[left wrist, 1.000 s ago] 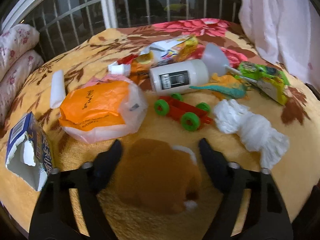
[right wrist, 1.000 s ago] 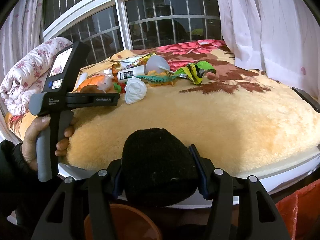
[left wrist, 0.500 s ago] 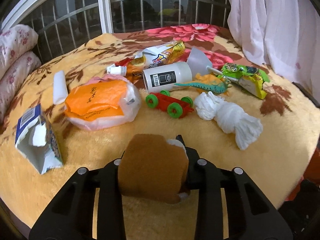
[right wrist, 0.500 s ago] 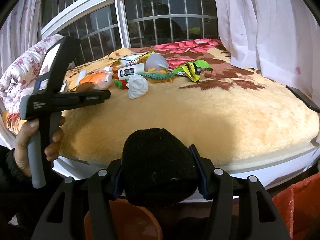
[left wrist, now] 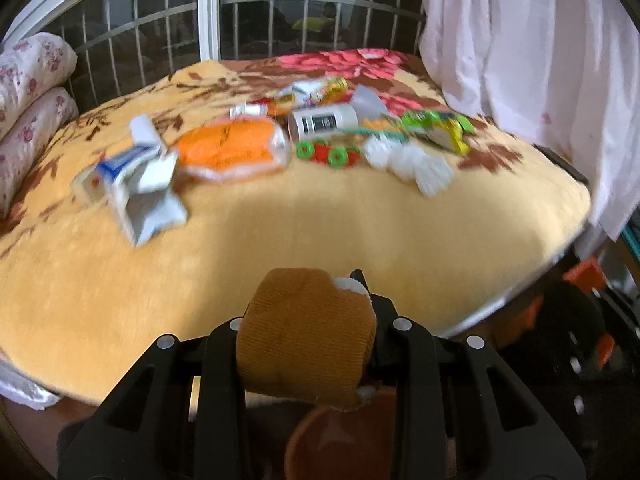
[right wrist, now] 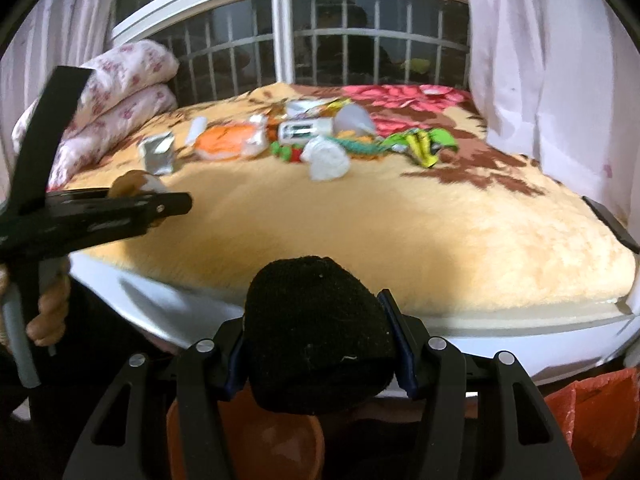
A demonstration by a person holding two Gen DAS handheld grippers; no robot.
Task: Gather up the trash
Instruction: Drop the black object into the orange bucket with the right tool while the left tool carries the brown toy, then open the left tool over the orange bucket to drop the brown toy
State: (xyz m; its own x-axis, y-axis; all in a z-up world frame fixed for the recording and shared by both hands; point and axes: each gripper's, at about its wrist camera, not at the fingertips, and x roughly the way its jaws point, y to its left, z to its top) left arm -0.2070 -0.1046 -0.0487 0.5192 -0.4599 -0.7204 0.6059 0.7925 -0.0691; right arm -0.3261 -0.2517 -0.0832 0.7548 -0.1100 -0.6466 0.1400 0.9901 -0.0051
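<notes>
My left gripper [left wrist: 308, 320] is shut on a brown knitted bundle [left wrist: 304, 344] with white trim, held off the bed's front edge above a brown bucket [left wrist: 340, 440]. My right gripper [right wrist: 316, 320] is shut on a black knitted bundle [right wrist: 320, 332] over the same bucket [right wrist: 244, 440]. The right wrist view shows the left gripper [right wrist: 160, 208] at the left, in a person's hand. On the blanket [left wrist: 320, 232] lie a torn carton [left wrist: 136, 184], an orange bag [left wrist: 232, 148], a white bottle [left wrist: 324, 122], a toy car [left wrist: 324, 152], white tissue [left wrist: 412, 162] and a green wrapper [left wrist: 440, 128].
A barred window [right wrist: 320, 40] stands behind the bed, with white curtains [right wrist: 540, 60] at the right. Rolled floral quilts [right wrist: 120, 96] lie at the back left. A red plastic bag [right wrist: 592, 412] sits on the floor at the right. A dark flat thing [right wrist: 612, 224] rests on the bed's right edge.
The left jaws closed on the brown bundle, lifted it off the blanket and drew back past the bed's edge. The right gripper kept its black bundle and shifted slightly.
</notes>
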